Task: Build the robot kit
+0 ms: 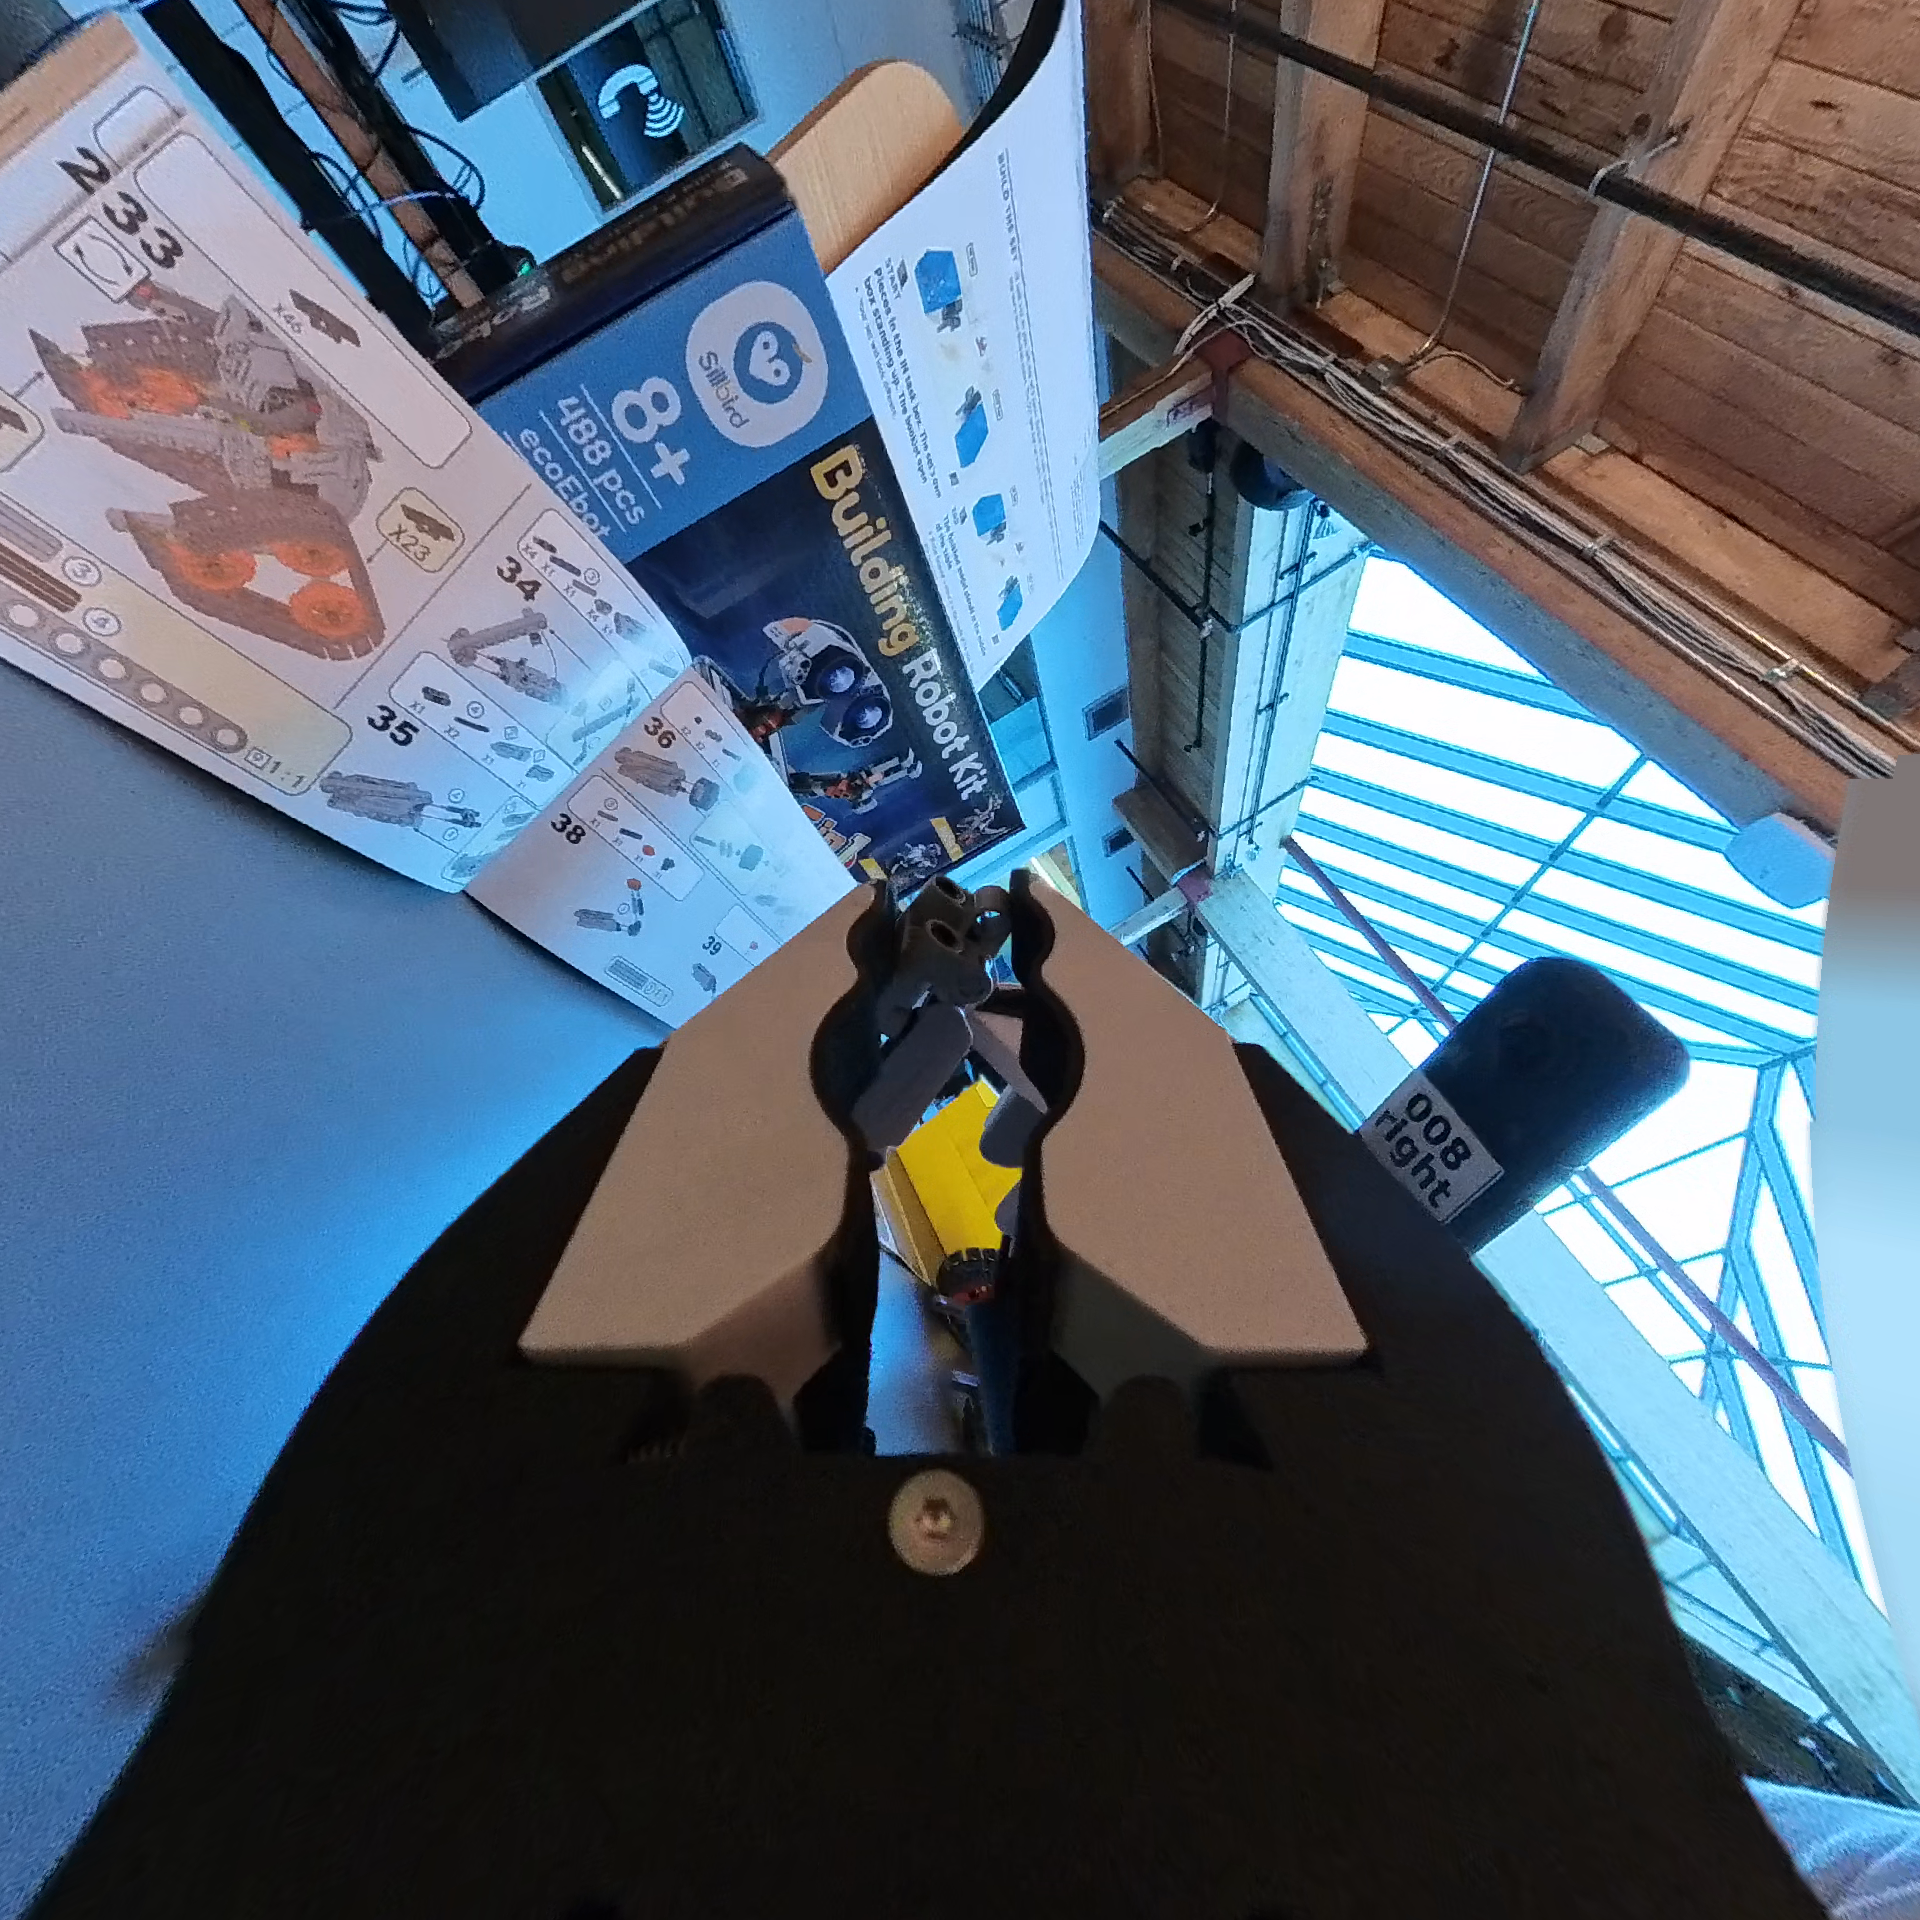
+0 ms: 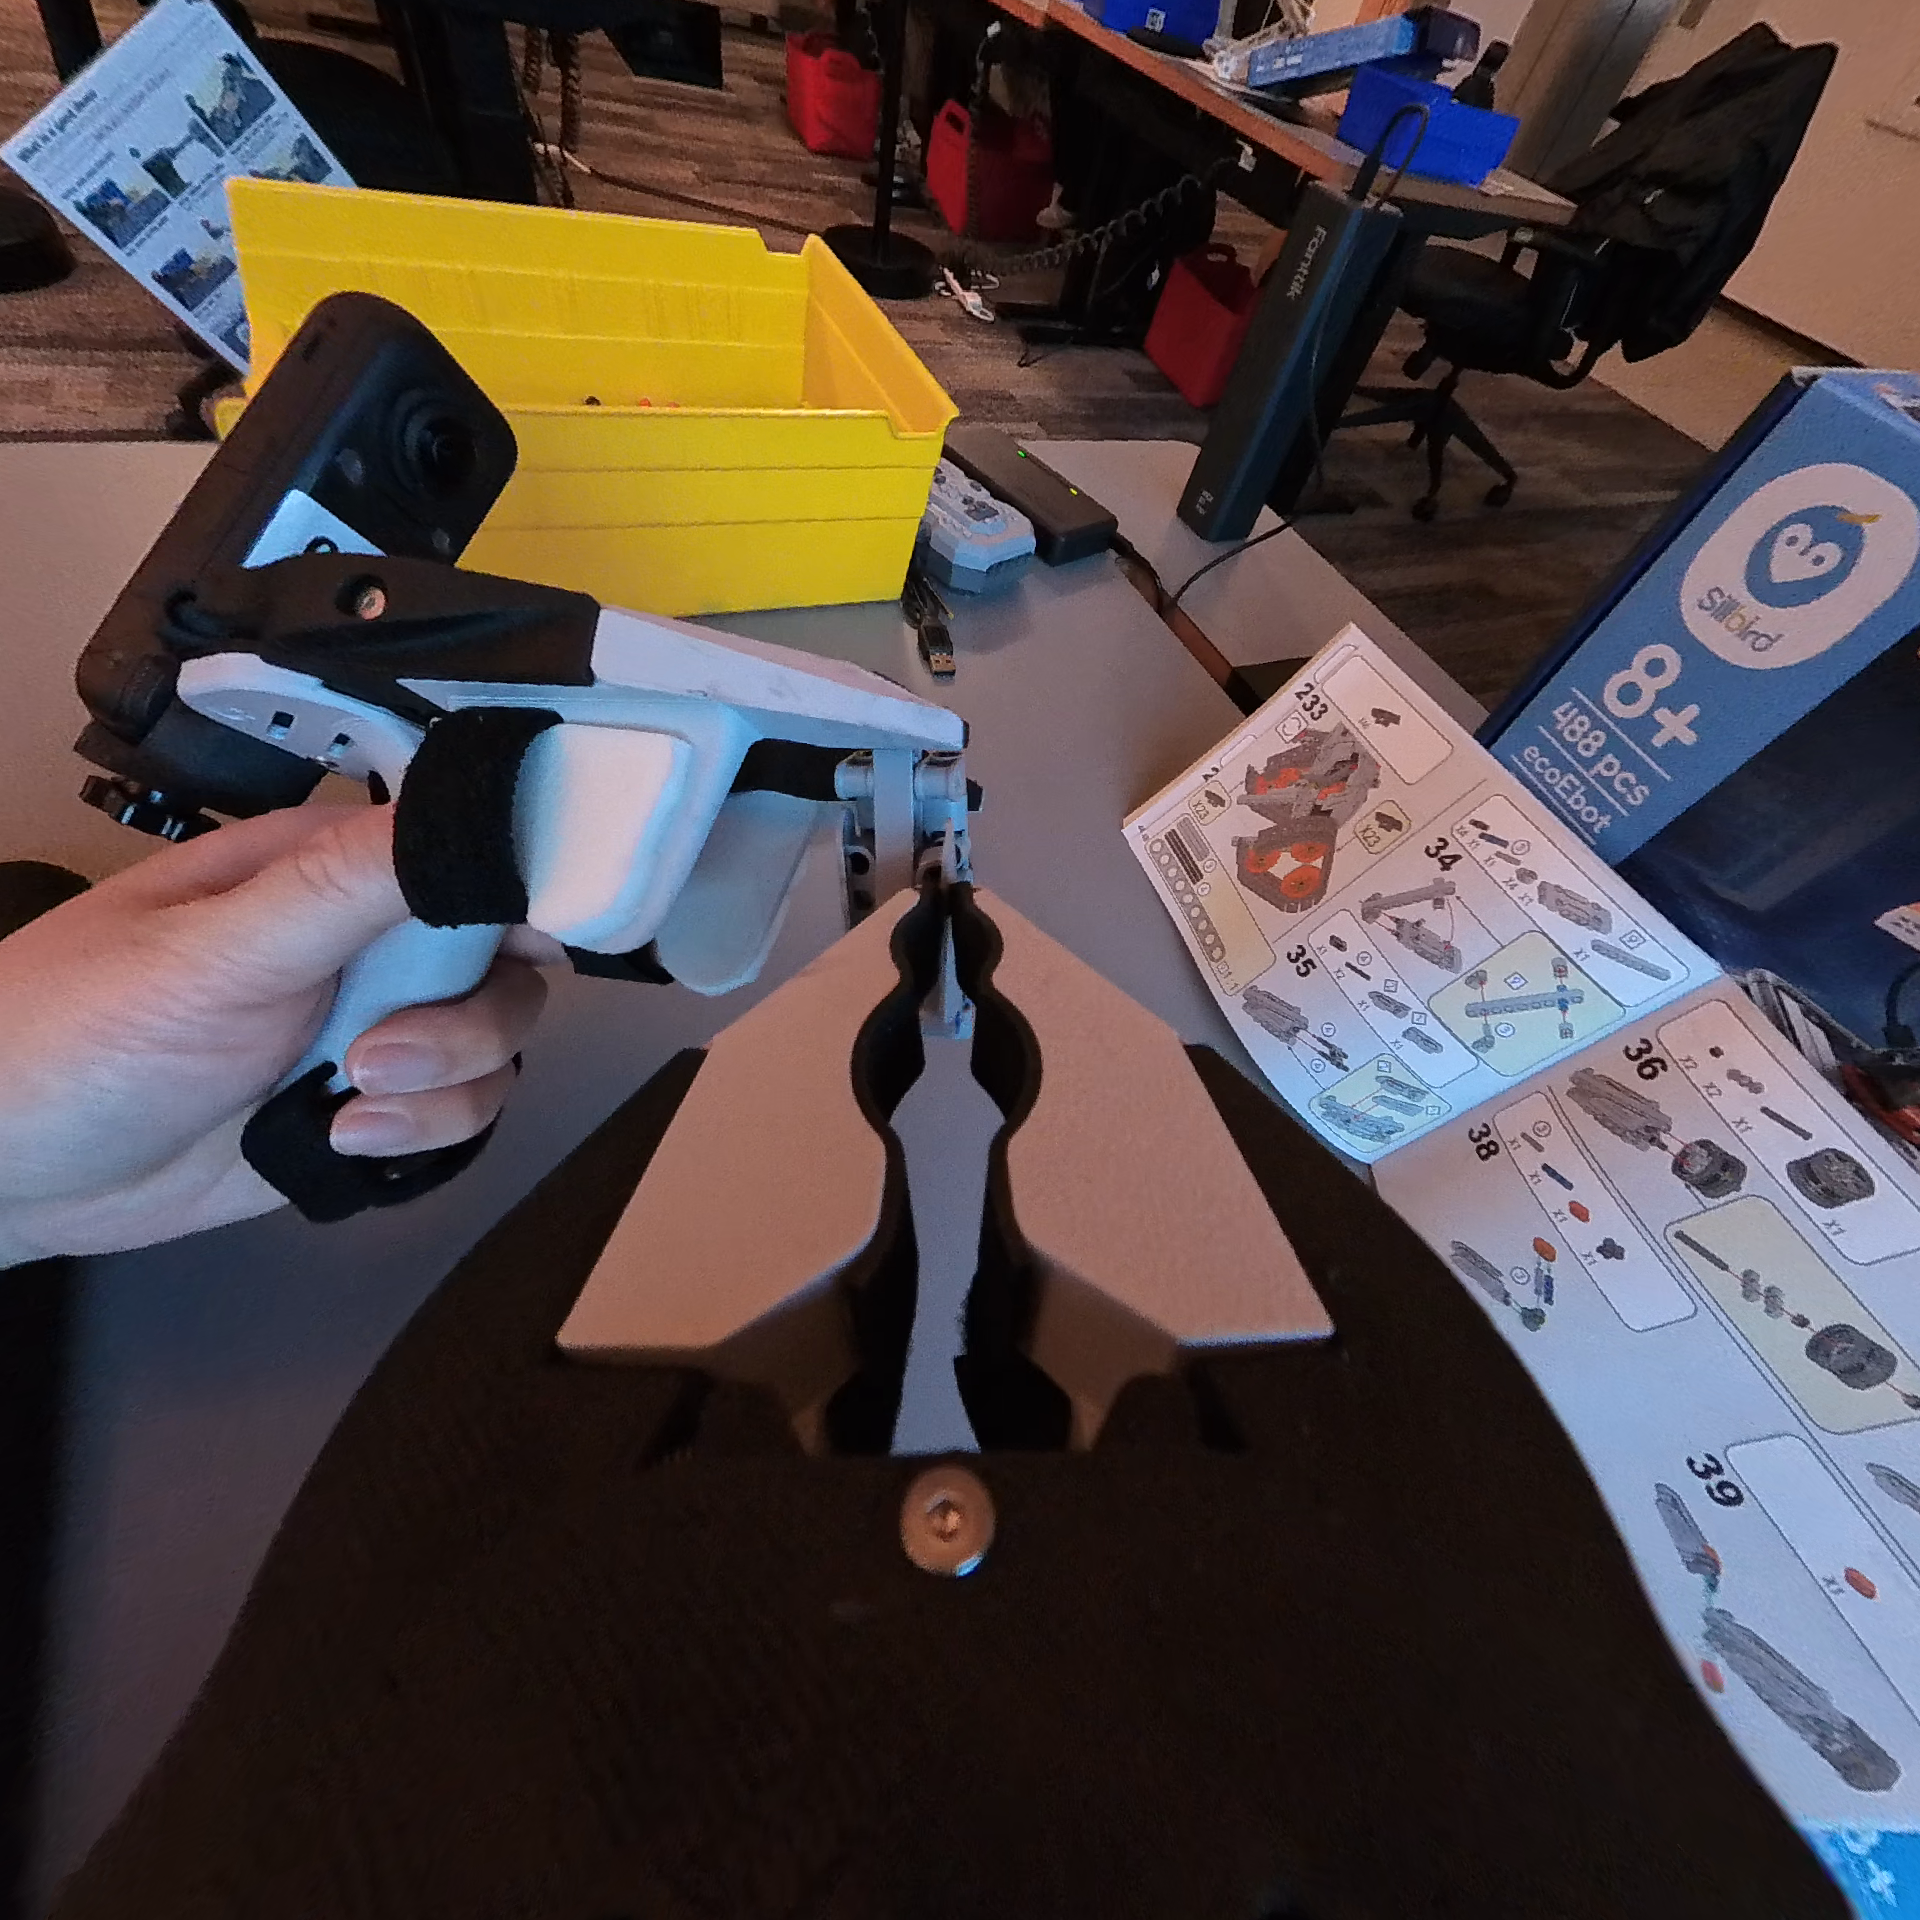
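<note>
My left gripper (image 1: 943, 896) is shut on a small grey building-brick assembly (image 1: 925, 997) of pinned beams, held in the air and tilted upward. In the right wrist view a hand holds that left gripper (image 2: 925, 769) at the left, with the grey assembly (image 2: 899, 821) at its tips. My right gripper (image 2: 948, 904) is shut on a thin grey piece (image 2: 951, 997) whose far end touches the assembly. The right gripper's black camera body (image 1: 1538, 1081) shows at the right of the left wrist view.
A yellow bin (image 2: 665, 488) stands at the back of the grey table (image 2: 1049, 675), with a grey battery block (image 2: 971, 535) and a black adapter (image 2: 1029, 488) beside it. An open instruction booklet (image 2: 1455, 935) and a blue kit box (image 2: 1714, 623) lie at the right. Less than 4 cm separates the two grippers' tips.
</note>
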A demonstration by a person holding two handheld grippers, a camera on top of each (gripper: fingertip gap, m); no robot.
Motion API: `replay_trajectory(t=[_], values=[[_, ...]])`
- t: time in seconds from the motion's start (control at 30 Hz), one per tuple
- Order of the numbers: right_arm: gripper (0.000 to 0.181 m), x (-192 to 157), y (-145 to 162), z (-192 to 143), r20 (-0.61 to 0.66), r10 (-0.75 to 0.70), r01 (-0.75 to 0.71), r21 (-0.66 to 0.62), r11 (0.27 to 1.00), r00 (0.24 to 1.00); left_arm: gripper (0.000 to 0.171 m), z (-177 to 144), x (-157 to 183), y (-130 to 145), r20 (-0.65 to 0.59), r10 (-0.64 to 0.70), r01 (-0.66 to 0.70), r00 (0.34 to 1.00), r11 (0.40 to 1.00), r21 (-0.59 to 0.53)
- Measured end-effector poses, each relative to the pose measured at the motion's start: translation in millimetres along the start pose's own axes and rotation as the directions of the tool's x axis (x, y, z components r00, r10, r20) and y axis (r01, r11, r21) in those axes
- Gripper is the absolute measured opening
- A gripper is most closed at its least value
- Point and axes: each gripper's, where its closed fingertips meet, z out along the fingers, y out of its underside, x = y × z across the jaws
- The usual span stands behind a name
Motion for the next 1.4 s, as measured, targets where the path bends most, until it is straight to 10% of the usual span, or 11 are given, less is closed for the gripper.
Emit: replay_trajectory(t=[0.7,1.17,1.3,1.4], values=[[0.0,2.8,8.6,9.3,-0.124,-0.073,0.075,0.011,0.997,0.99,0.019,-1.9,-9.1,-1.5,0.037,-0.023,0.021,0.999,0.999,0.051],[0.0,28.2,46.8,20.5,-0.078,-0.07,0.061,-0.112,0.992,0.995,0.01,-4.8,-29.0,-2.4,0.158,0.071,-0.049,0.985,0.989,-0.138],[0.001,29.6,68.9,23.4,0.003,-0.101,0.099,-0.21,0.973,0.995,0.011,-7.4,-9.7,-6.6,0.094,0.274,-0.236,0.957,0.926,-0.295],[0.001,29.8,85.0,25.0,0.046,-0.12,0.128,-0.275,0.953,0.992,0.024,-17.8,-28.2,7.7,0.066,0.519,-0.418,0.852,0.751,-0.512]])
